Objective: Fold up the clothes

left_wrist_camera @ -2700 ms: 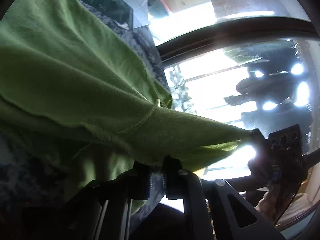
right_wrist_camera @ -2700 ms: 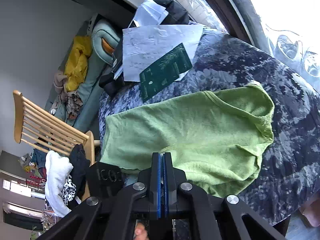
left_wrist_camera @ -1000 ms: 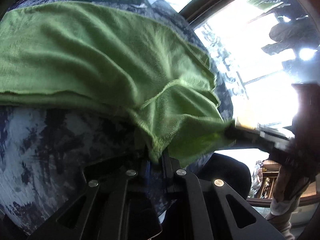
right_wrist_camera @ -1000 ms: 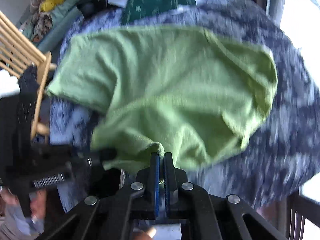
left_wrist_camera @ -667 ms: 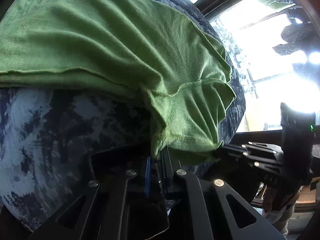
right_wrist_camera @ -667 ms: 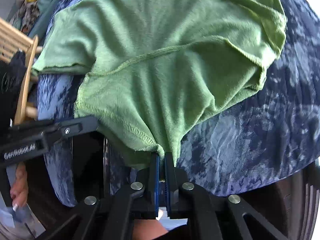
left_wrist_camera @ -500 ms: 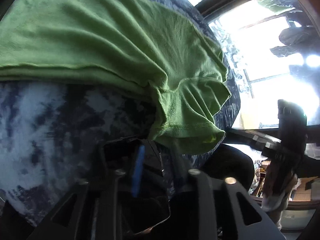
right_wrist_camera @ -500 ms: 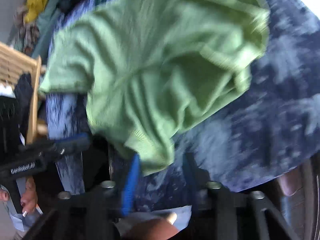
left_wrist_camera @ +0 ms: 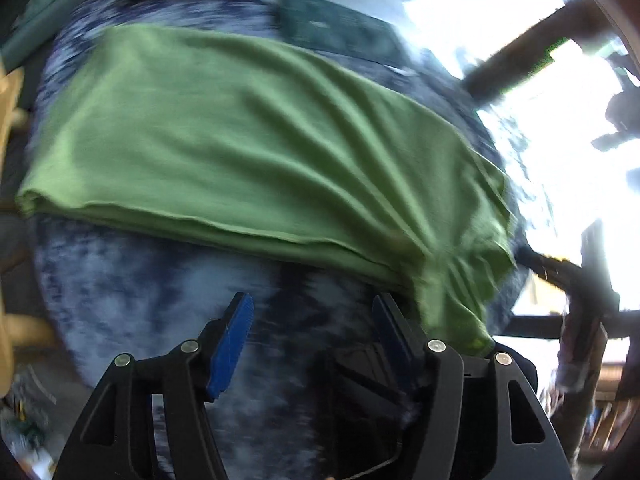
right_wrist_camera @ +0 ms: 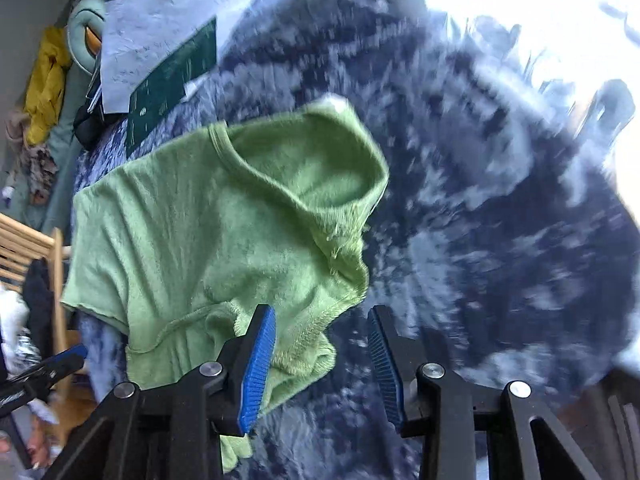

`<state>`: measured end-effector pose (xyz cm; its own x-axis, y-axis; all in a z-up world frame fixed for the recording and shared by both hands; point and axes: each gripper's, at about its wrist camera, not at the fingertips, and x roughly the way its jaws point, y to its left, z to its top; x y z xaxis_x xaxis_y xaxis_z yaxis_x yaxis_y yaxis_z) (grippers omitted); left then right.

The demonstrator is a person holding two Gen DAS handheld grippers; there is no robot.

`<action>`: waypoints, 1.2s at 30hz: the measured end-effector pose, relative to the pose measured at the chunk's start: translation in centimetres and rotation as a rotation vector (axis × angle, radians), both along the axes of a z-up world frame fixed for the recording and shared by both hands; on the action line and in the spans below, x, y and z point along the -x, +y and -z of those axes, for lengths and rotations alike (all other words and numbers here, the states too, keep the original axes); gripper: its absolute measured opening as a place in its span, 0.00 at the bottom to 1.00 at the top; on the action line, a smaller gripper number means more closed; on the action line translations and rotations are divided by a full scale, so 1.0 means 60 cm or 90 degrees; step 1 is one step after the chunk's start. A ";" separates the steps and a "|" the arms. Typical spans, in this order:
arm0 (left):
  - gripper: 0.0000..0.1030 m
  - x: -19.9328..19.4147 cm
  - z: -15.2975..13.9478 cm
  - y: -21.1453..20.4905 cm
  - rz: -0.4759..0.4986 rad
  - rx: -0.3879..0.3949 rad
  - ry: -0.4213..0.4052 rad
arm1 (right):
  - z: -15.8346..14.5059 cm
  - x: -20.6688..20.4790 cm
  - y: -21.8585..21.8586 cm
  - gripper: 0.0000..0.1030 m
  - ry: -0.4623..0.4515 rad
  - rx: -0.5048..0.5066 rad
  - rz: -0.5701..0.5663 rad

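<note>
Two grippers, both with jaws apart and nothing clamped. The left gripper (left_wrist_camera: 312, 320) has just been opening; only bare mottled blue cover (left_wrist_camera: 132, 288) shows between its pads, and the shirt's drooping corner lies just beside its right finger. The right gripper (right_wrist_camera: 322, 344) has also just been opening; a bit of the green shirt (right_wrist_camera: 208, 240) hem sits loose in front of its left finger, not pinched.

The shirt lies on the blue cover folded over once, doubled edge visible in the left view, sleeve end bunched and hanging near the cover's edge. Papers and a dark green booklet (right_wrist_camera: 172, 80) sit beyond it, apart from the shirt.

Step, as I judge it: first fold just laid down and let go. Next move likely calls for tidying the bunched sleeve corner, then picking new grip points for a second fold. Frames blurry, fine wrinkles unclear.
</note>
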<state>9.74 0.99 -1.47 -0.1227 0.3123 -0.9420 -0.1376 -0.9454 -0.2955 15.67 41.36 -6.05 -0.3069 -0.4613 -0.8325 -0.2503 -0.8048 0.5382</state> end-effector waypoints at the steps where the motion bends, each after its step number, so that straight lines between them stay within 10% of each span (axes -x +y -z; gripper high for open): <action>1: 0.62 0.005 0.002 -0.015 -0.016 0.006 -0.002 | 0.011 0.001 -0.003 0.39 -0.004 0.035 -0.003; 10: 0.63 0.008 0.018 -0.077 -0.085 -0.027 -0.016 | 0.053 -0.003 -0.020 0.38 -0.008 0.172 -0.012; 14: 0.63 0.010 0.017 -0.069 -0.095 -0.044 -0.011 | 0.044 0.002 -0.023 0.07 0.027 0.198 0.002; 25: 0.63 0.023 0.017 -0.100 -0.149 -0.016 -0.022 | 0.011 -0.027 0.065 0.05 0.016 0.065 0.117; 30: 0.63 0.032 0.026 -0.146 -0.218 -0.038 -0.039 | 0.033 -0.036 0.043 0.17 0.004 0.099 0.089; 32: 0.63 0.039 0.022 -0.173 -0.256 -0.058 -0.031 | 0.021 -0.040 0.036 0.45 0.015 0.087 0.079; 36: 0.72 0.062 0.003 -0.232 -0.310 -0.086 -0.025 | -0.033 -0.053 0.006 0.45 0.053 0.018 0.040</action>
